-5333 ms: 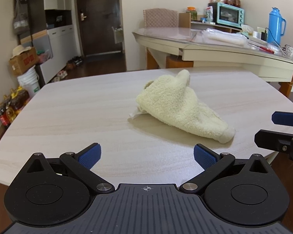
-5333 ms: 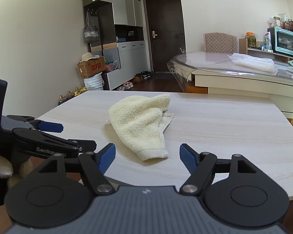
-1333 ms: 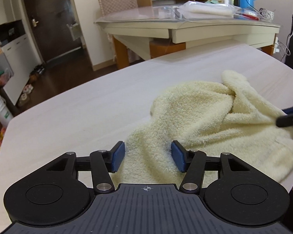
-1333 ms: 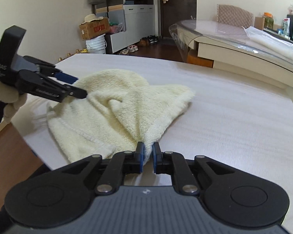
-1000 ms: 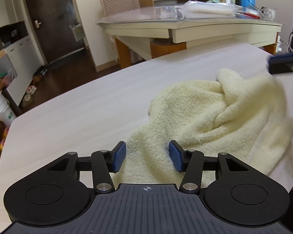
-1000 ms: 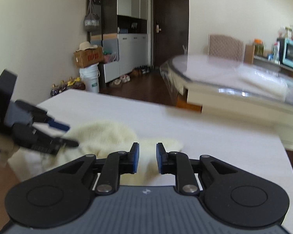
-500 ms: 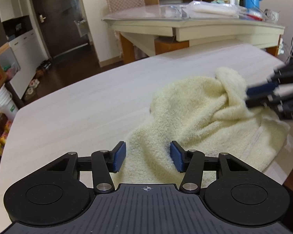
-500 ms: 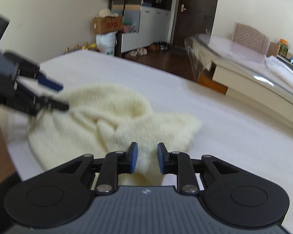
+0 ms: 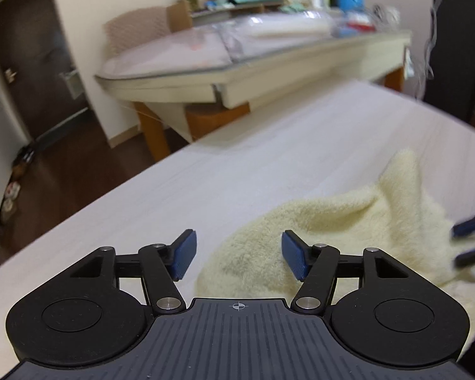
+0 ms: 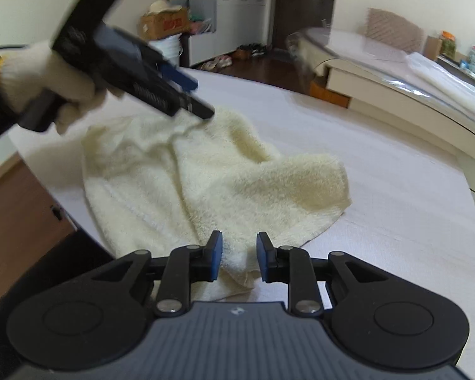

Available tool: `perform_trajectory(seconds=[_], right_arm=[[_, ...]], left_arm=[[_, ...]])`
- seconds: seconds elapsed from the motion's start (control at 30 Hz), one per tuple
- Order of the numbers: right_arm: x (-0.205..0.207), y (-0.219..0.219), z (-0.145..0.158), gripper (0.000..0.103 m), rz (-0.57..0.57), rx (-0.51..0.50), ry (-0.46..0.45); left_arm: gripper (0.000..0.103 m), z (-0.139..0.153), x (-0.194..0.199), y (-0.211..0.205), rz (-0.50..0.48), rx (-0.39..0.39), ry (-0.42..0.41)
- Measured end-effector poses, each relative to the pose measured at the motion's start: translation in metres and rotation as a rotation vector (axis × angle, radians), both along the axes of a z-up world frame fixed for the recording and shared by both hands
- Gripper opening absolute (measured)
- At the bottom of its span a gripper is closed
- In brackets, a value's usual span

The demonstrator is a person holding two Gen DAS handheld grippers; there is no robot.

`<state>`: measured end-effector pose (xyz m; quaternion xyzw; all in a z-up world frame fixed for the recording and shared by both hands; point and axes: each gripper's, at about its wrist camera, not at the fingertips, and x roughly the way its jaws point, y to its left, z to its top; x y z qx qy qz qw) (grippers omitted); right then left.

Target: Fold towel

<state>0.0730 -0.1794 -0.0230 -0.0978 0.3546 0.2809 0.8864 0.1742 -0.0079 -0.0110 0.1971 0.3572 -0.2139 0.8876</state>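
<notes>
both wrist views low, close over table – share towel.

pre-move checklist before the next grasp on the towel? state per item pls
1. Left gripper open: ok, fingers spread wide with nothing between them.
2. Right gripper open: ok, a narrower gap that straddles a towel edge without clamping it.
3. Towel flat: not ok, it lies bunched with a raised ridge and folds.
4. Towel fully on the table: not ok, the near edge appears to hang over the table rim.
5. A clean corner to grab: cannot tell, the corners are tucked in folds.
6. Image sharp enough to aim: not ok, both views show motion blur.
</notes>
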Motion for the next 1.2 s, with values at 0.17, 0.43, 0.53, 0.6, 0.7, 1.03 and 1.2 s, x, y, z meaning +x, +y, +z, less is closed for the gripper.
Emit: perform_trajectory(seconds=[0.17, 0.43, 0.53, 0.6, 0.7, 1.03, 1.2], right_arm=[[0.028, -0.005, 0.008, 0.037, -0.09, 0.065, -0.078], [0.062, 0.025, -0.019, 0.037, -0.03, -0.02, -0.099], [0.071, 0.029, -0.028, 0.045, -0.051, -0.056, -0.115], [0.074, 0.027, -0.028, 0.045, -0.057, -0.051, -0.108], [0.073, 0.028, -0.025, 0.044, -0.058, -0.053, -0.123], [0.07, 0.056, -0.015, 0.046, 0.027, -0.017, -0.154], [0.069, 0.055, -0.019, 0.046, 0.024, -0.016, -0.133]], left_arm=[[0.053, -0.007, -0.007, -0.002, -0.002, 0.016, -0.008], [0.055, -0.015, -0.026, 0.031, 0.261, 0.027, -0.103], [0.055, -0.015, -0.026, 0.042, 0.34, -0.012, -0.101], [0.054, -0.012, -0.028, 0.041, 0.334, -0.027, -0.088], [0.055, -0.01, -0.039, 0.037, 0.281, -0.054, -0.057], [0.059, 0.001, -0.07, 0.05, 0.216, -0.17, 0.004], [0.062, 0.015, -0.052, 0.082, 0.324, -0.26, -0.034]])
